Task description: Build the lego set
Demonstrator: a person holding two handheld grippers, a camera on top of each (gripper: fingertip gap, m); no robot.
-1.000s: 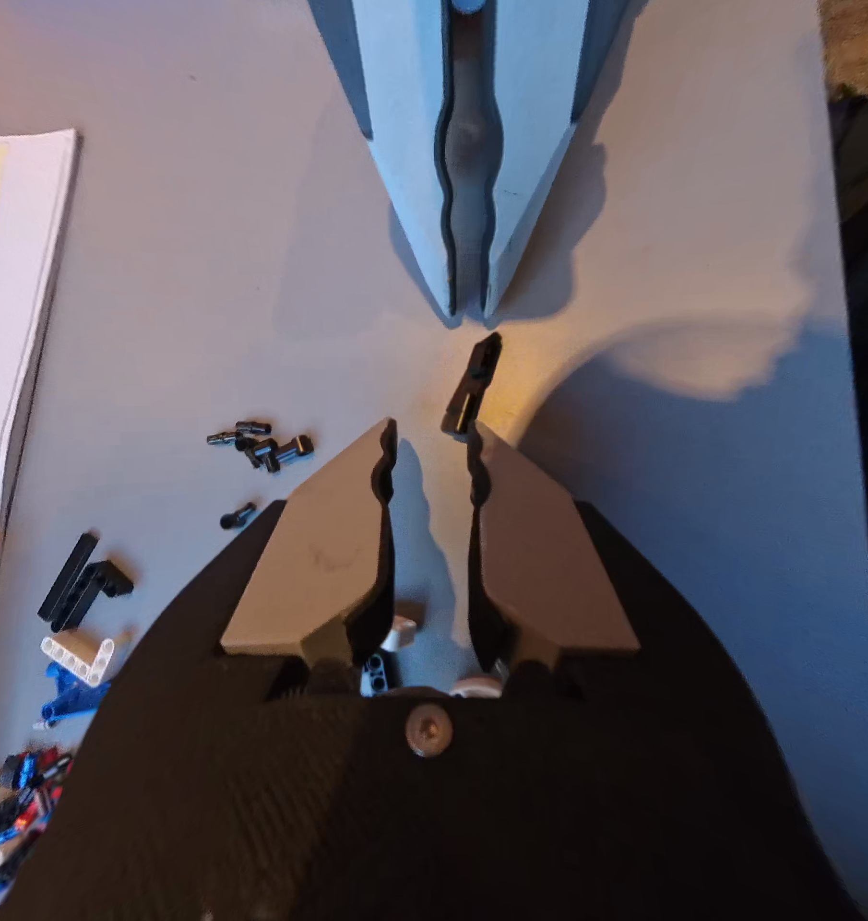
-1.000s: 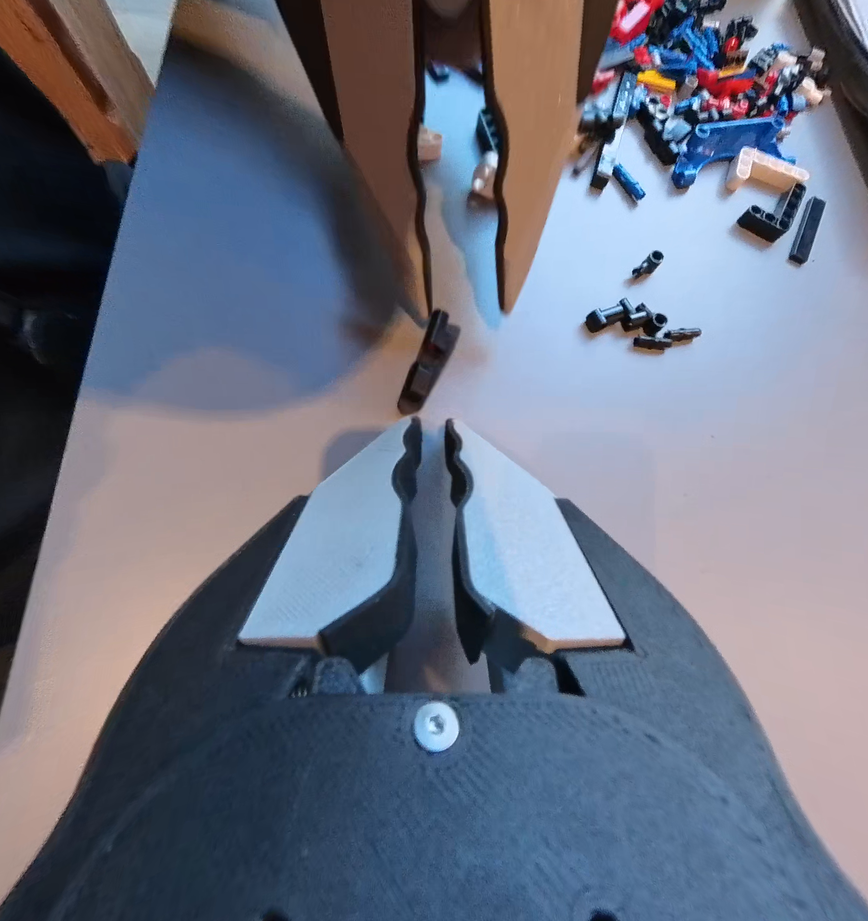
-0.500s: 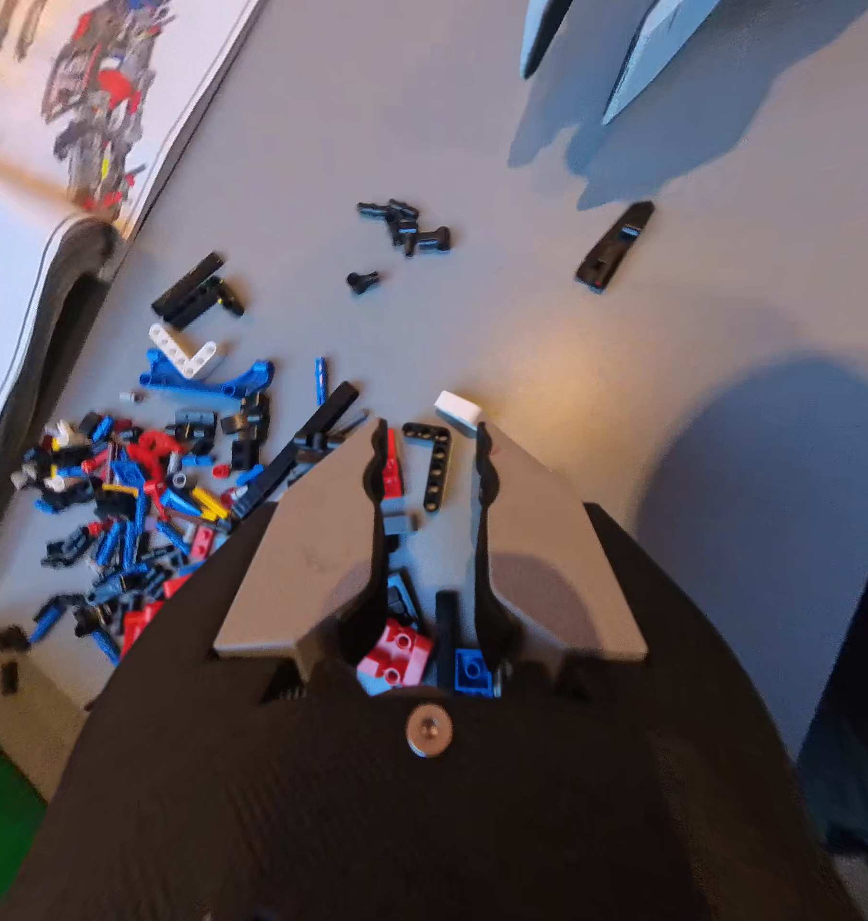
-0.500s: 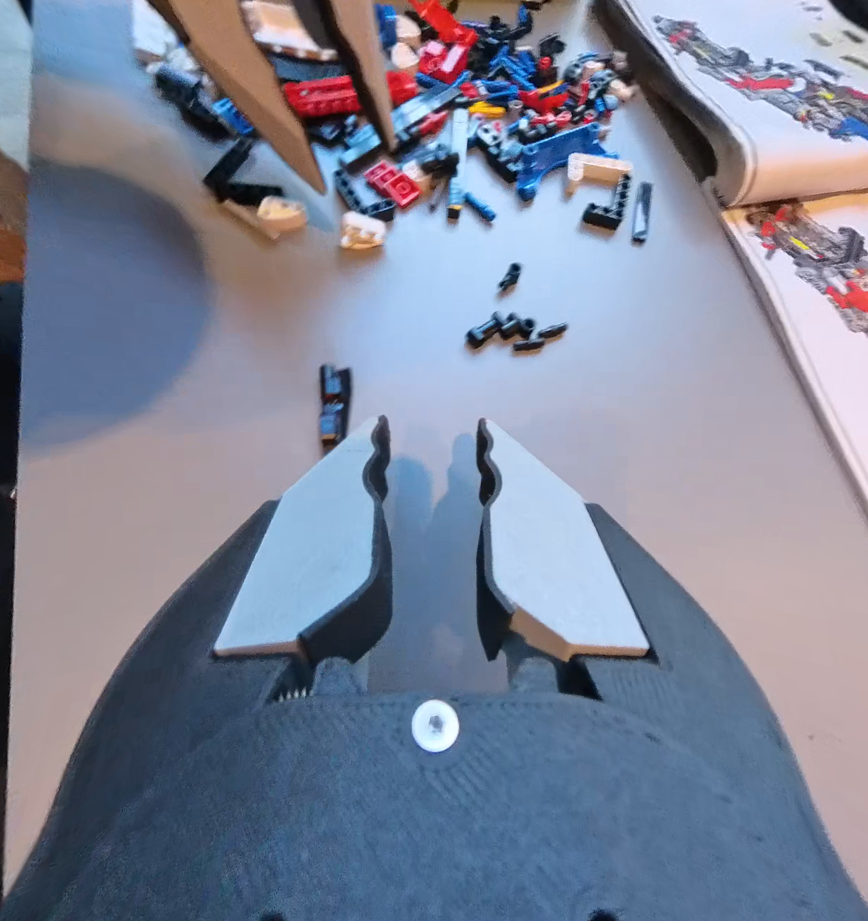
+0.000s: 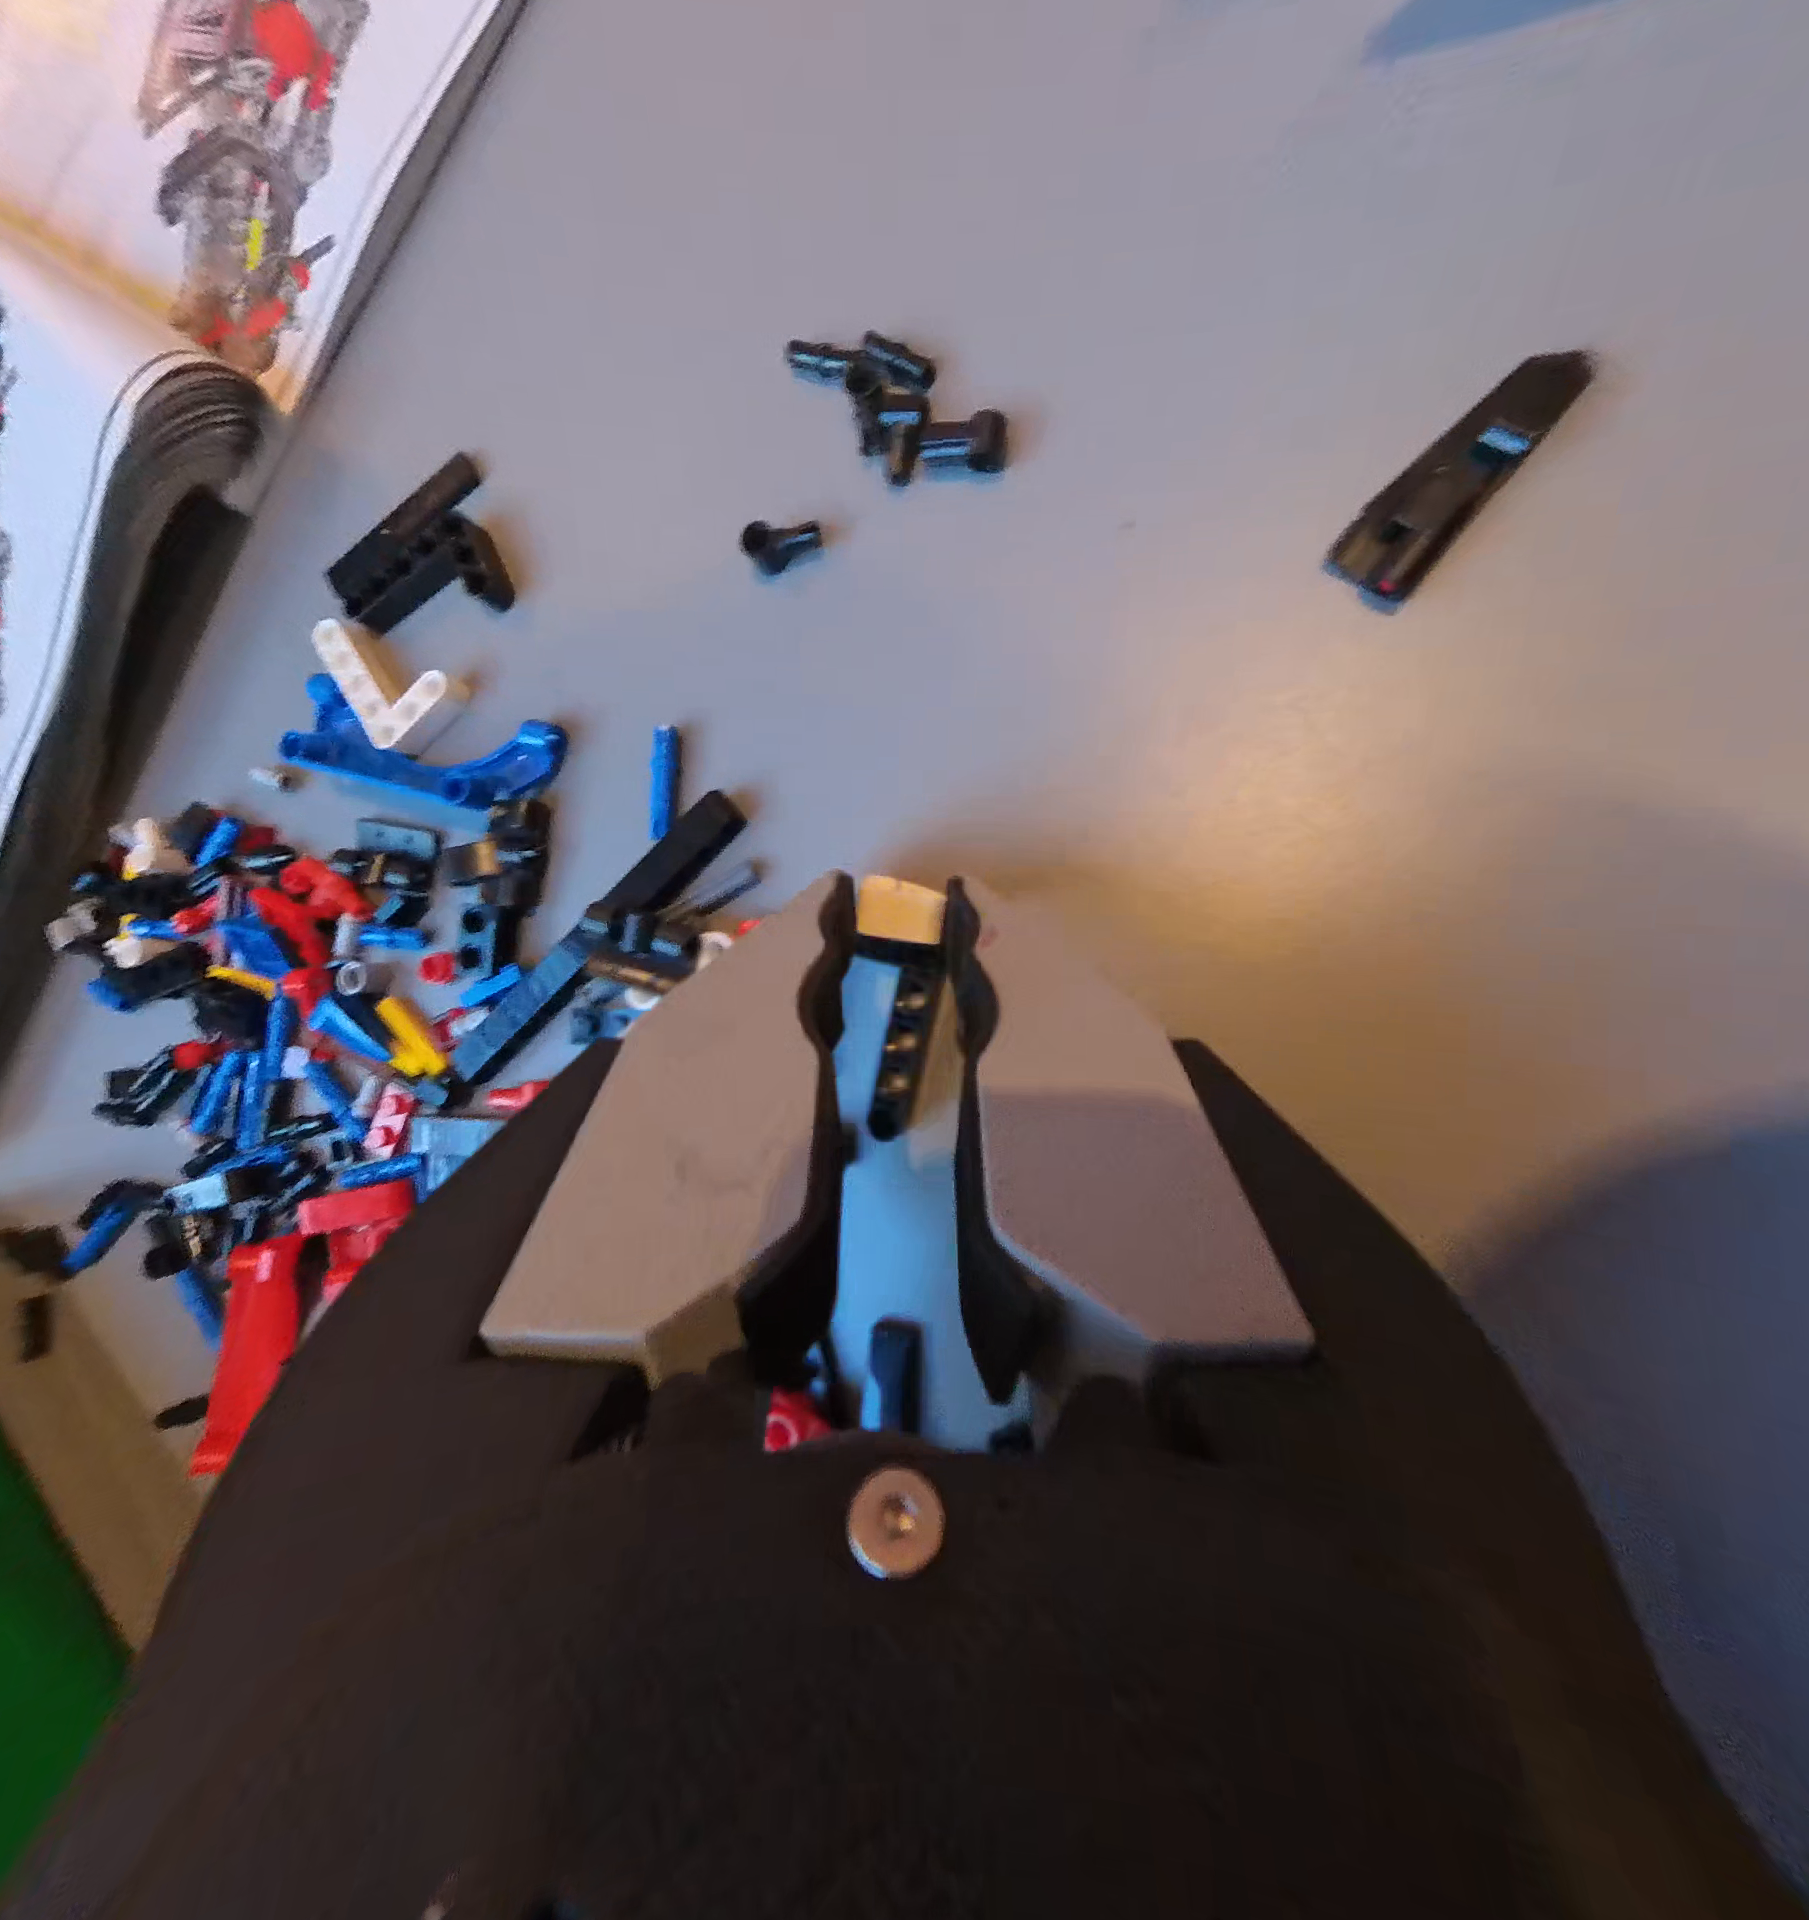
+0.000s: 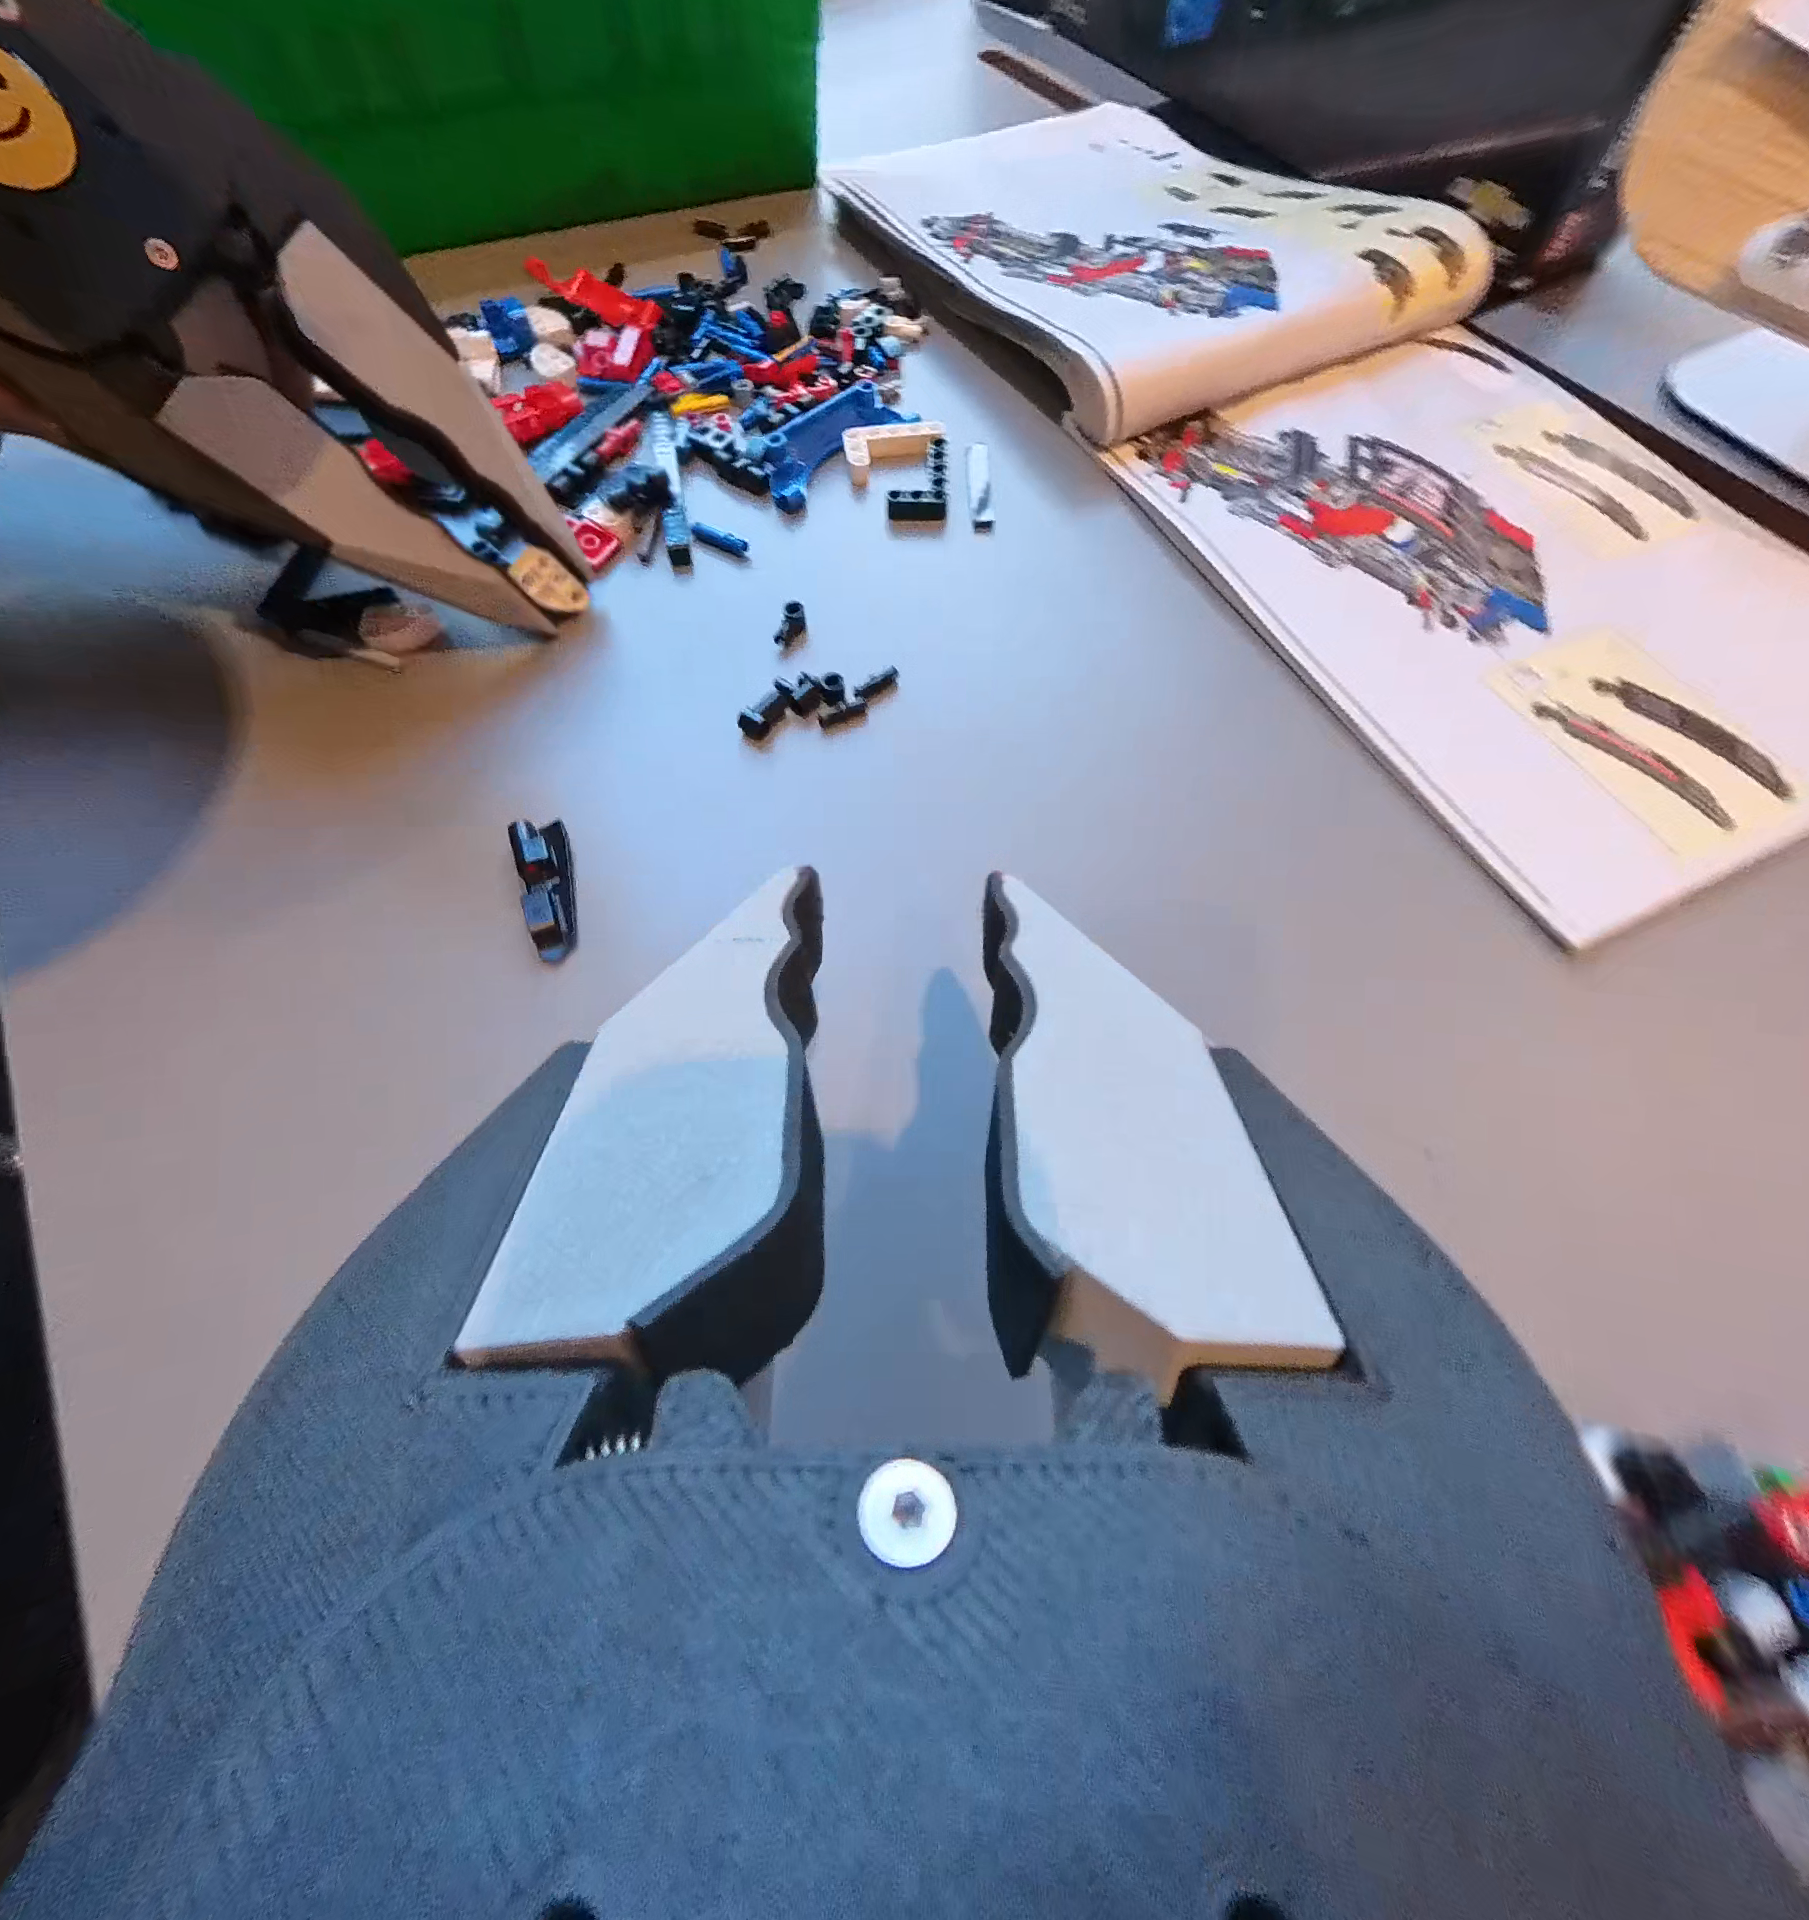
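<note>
My left gripper (image 5: pixel 898 888) is low at the near edge of the loose brick pile (image 5: pixel 287 987), and its jaws are closed on a small white piece (image 5: pixel 900 906). A black holed beam (image 5: pixel 905 1039) lies on the table under the fingers. The right wrist view shows this gripper (image 6: pixel 557 597) at the far left with the pale piece (image 6: pixel 547 582) at its tips. My right gripper (image 6: pixel 900 888) is open and empty above the bare table. A small black assembly (image 6: pixel 545 888) lies just left of it, and shows in the left wrist view (image 5: pixel 1461 478) too.
A cluster of black pins (image 6: pixel 817 696) lies mid-table. Black L-beams (image 6: pixel 921 488) and a white L-beam (image 6: pixel 895 442) lie by the pile (image 6: pixel 713 384). The open instruction booklet (image 6: pixel 1399 520) is on the right, a green box (image 6: pixel 515 104) behind. More blurred pieces (image 6: pixel 1762 1610) lie at the near right. About 20 cm separates my left fingertips from my right.
My left gripper left the black assembly, swung back to the pile and narrowed its jaws onto the white piece. My right gripper opened and pulled back from the assembly.
</note>
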